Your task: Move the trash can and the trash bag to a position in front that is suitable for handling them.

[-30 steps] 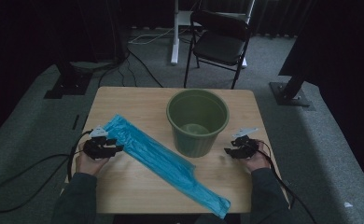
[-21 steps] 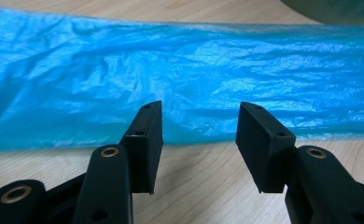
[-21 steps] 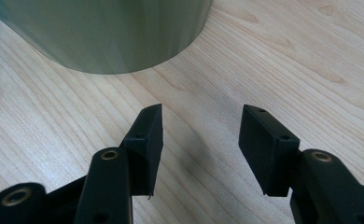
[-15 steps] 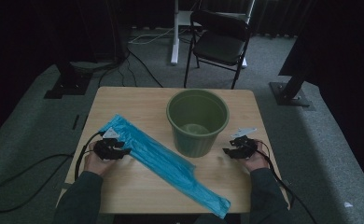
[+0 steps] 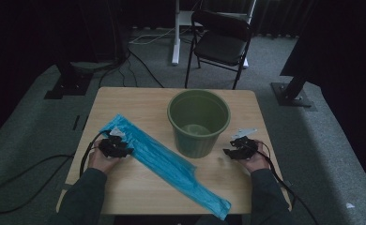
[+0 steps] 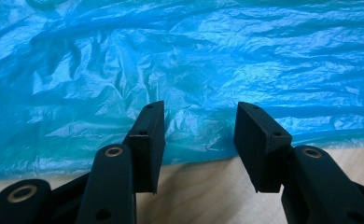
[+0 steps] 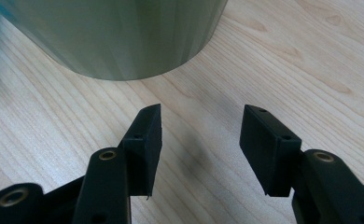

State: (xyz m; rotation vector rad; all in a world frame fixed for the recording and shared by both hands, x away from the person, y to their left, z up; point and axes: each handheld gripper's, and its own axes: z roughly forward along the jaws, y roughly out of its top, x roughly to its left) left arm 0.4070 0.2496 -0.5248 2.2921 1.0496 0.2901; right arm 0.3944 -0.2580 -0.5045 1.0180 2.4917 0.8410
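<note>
Worktop (image 5: 139,101) of pale wood grain, square, carries everything. Long crinkled blue plastic bag (image 5: 167,164) lies flat on it, running diagonally from the far left corner area down to the near edge, right of centre. Round olive-green plastic bucket (image 5: 198,122) stands upright right of the bag's middle, just beside it; whether they touch cannot be told from the high view.

Left gripper (image 5: 123,149), black, sits at the bag's left edge near its upper end, held by the person's left hand (image 5: 101,161). In the left gripper view the left gripper (image 6: 199,126) has jaws wide apart, tips low over the bag's edge, blue film (image 6: 185,60) lying ahead of and between them, pads not pressing on it. Jaws have just been closing a little, bag edge between them, nothing gripped.

Right gripper (image 5: 231,152), black, rests on bare wood just right of the bucket base, held by the right hand (image 5: 254,161). In the right gripper view the right gripper (image 7: 199,128) has jaws released and wide, bare wood between them, bucket wall (image 7: 115,32) just ahead, apart from the tips.
</note>
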